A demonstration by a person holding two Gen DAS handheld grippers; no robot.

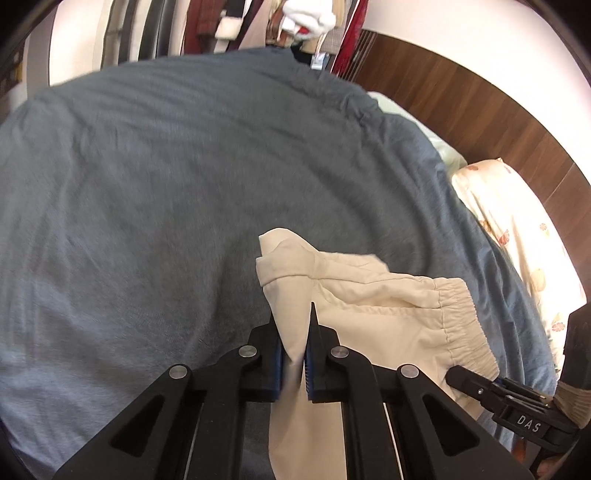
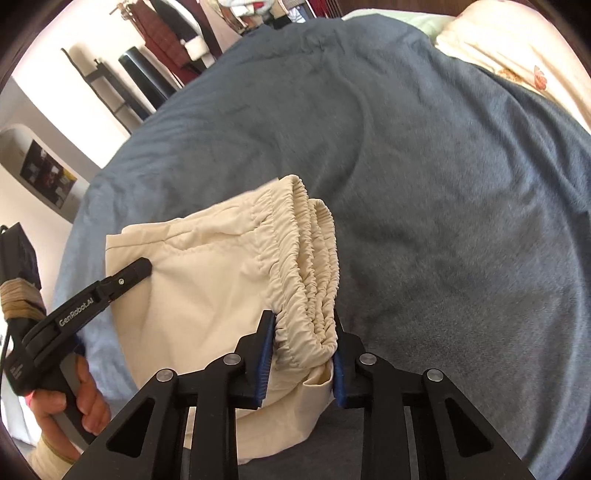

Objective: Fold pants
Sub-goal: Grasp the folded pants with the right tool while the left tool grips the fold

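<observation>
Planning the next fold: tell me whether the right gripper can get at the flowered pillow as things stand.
Probably not: the right gripper is shut on the pants at the waistband, and the flowered pillow lies far across the blue blanket.

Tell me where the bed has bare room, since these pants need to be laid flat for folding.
The blue-grey blanket is bare from the cream pants out to its far edge below the hanging clothes, and leftward too. It is crowded near the floral pillow by the wooden headboard. Both the left gripper and right gripper are clamped on the pants.
</observation>
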